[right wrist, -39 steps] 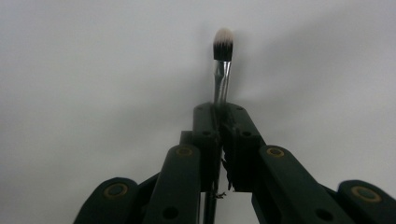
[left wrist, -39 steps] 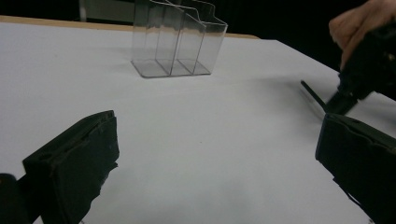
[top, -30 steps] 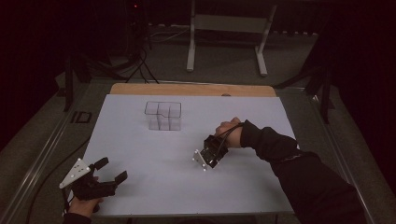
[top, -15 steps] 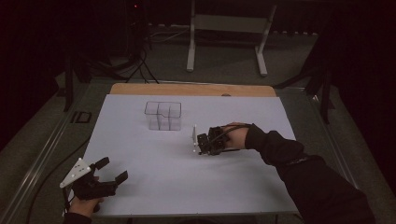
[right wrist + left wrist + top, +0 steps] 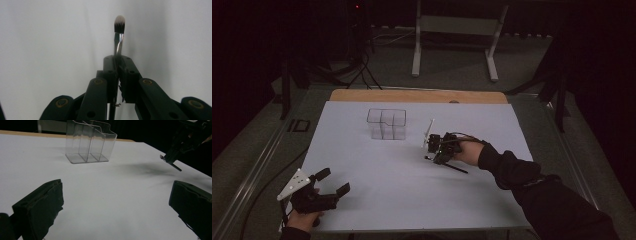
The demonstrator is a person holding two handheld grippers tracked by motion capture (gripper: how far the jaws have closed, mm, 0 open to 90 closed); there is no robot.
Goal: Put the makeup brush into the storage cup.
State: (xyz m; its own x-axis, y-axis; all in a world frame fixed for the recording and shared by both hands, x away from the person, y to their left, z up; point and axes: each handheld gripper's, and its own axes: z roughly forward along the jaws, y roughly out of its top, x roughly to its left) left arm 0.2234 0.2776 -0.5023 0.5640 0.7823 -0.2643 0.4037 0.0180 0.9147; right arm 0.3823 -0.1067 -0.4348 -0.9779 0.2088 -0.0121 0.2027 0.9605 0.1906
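A makeup brush with a white-tipped dark head and a silver ferrule sticks out past my right gripper, whose jaws are shut on it. In the high view the right gripper hovers over the white sheet, right of a clear plastic organizer with upright compartments, and the brush's black handle trails toward the sleeve. My left gripper rests at the sheet's near left corner, open and holding nothing. The left gripper view shows its jaws wide apart, the organizer ahead, and the other gripper at upper right.
A white sheet covers the table, with a wooden strip along the far edge. A metal stand is on the floor beyond the table. A cable runs off the left side.
The right gripper has moved left and away from the person, toward the organizer, turning as it carries the brush. The left gripper has stayed in place.
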